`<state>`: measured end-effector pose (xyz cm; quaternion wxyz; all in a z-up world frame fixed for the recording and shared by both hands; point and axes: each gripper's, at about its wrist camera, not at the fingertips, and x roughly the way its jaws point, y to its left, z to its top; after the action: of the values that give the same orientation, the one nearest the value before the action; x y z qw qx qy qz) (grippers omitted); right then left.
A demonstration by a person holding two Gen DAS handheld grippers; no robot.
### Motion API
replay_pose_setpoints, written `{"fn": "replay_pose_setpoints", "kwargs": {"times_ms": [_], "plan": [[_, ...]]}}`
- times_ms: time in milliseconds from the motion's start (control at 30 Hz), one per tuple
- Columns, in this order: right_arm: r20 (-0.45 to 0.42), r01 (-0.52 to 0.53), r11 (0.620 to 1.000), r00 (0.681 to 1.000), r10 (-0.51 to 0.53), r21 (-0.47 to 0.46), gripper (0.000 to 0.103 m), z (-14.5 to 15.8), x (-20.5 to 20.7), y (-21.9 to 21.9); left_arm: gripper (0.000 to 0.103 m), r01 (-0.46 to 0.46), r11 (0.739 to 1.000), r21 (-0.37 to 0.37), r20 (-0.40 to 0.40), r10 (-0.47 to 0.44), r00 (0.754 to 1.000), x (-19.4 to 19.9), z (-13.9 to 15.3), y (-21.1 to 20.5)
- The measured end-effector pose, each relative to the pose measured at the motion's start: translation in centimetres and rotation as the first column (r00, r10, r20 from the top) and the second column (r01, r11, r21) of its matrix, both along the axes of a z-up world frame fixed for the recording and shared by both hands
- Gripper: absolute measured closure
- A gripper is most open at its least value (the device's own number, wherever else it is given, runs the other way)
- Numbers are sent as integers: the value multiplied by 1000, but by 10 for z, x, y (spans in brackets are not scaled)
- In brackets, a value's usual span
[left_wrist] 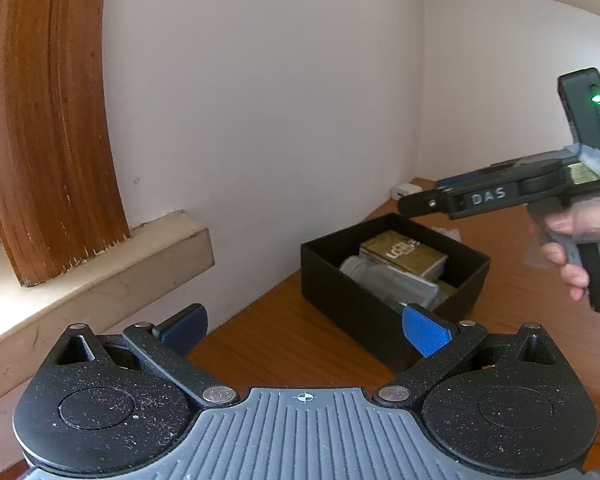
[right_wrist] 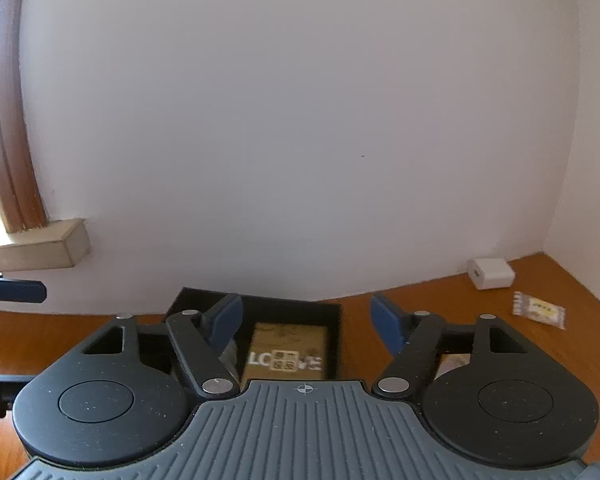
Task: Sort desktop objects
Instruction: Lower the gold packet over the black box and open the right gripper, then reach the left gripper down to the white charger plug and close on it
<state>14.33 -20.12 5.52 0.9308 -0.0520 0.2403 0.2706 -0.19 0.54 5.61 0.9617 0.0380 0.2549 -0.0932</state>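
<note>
A black open box (left_wrist: 384, 320) stands on the wooden desk (left_wrist: 292, 336) near the wall. Inside lie a gold box (left_wrist: 404, 258) with dark lettering and a clear plastic packet (left_wrist: 388, 284). My left gripper (left_wrist: 304, 328) is open and empty, in front and to the left of the box. My right gripper (right_wrist: 306, 320) is open and empty above the black box (right_wrist: 296, 308), looking down on the gold box (right_wrist: 288, 350). In the left wrist view the right gripper's body (left_wrist: 500, 196) shows above the box's far right side.
A white charger block (right_wrist: 490, 273) and a small clear packet (right_wrist: 540, 310) lie on the desk at the back right near the wall corner. A stone window sill (left_wrist: 100, 280) and a wooden frame (left_wrist: 48, 120) are to the left.
</note>
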Motion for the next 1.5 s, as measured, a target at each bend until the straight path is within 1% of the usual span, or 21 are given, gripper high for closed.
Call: {"fn": "replay_pose_setpoints", "kwargs": {"times_ms": [233, 367, 433, 500, 533, 567, 600, 667, 733, 800, 867, 967, 1000, 1067, 1133, 1200, 1300, 1400, 1500], "plan": [[-5, 32, 999, 999, -32, 1, 32, -3, -1, -28, 0, 14, 1000, 1, -4, -14, 1000, 1, -2, -4], [-15, 49, 999, 999, -49, 9, 31, -10, -4, -47, 0, 18, 1000, 2, -2, -18, 1000, 0, -2, -6], [-20, 54, 998, 998, -54, 12, 31, -13, -6, -58, 0, 8, 1000, -5, 17, -8, 1000, -2, 0, -7], [-22, 58, 998, 998, -58, 18, 27, -15, -9, -70, 0, -36, 998, -59, 59, 39, 998, -6, 6, -3], [-20, 61, 998, 998, -61, 23, 24, -17, -11, -78, 0, -42, 994, -99, 61, 49, 997, -7, 10, -1], [-18, 65, 997, 998, -65, 29, 23, -18, -14, -85, 0, -33, 990, -136, 60, 41, 997, -7, 13, 0], [-19, 70, 997, 997, -69, 34, 23, -21, -16, -93, 0, -29, 987, -159, 61, 39, 997, -7, 15, -1], [-27, 84, 996, 996, -83, 36, 22, -27, -19, -110, 0, -33, 984, -176, 54, 43, 998, -2, 20, -7], [-38, 93, 995, 995, -92, 32, 21, -35, -21, -124, 0, -19, 985, -172, 45, 27, 999, 6, 25, -19], [-48, 104, 994, 994, -102, 33, 20, -43, -23, -139, 0, 0, 984, -178, 35, 6, 999, 15, 31, -33], [-52, 113, 993, 992, -111, 39, 15, -50, -25, -154, 0, 11, 979, -205, 25, -6, 1000, 26, 36, -45], [-59, 121, 992, 991, -118, 40, 8, -59, -25, -174, 0, 9, 966, -257, -3, -11, 1000, 46, 41, -64], [-59, 119, 992, 991, -117, 34, 7, -62, -24, -178, 0, 5, 963, -269, -13, -9, 1000, 55, 43, -73], [-60, 116, 993, 992, -115, 15, 3, -68, -23, -188, 0, -3, 963, -271, -23, -4, 1000, 70, 46, -89], [-60, 119, 993, 991, -119, -11, 3, -70, -20, -195, 0, -5, 964, -267, -36, -5, 999, 86, 49, -108], [-46, 110, 994, 993, -110, -10, 3, -71, -19, -203, 0, -1, 963, -269, -45, -11, 999, 101, 50, -126], [-35, 93, 995, 995, -92, 24, 1, -68, -14, -212, 0, 3, 964, -267, -62, -20, 998, 130, 51, -155], [-28, 53, 997, 998, -51, 59, 0, -67, -9, -216, 0, 2, 964, -267, -86, -27, 996, 159, 45, -178], [-58, 6, 997, 998, -1, 82, 0, -71, -1, -215, 0, 0, 959, -284, -137, -41, 990, 197, 35, -199]]}}
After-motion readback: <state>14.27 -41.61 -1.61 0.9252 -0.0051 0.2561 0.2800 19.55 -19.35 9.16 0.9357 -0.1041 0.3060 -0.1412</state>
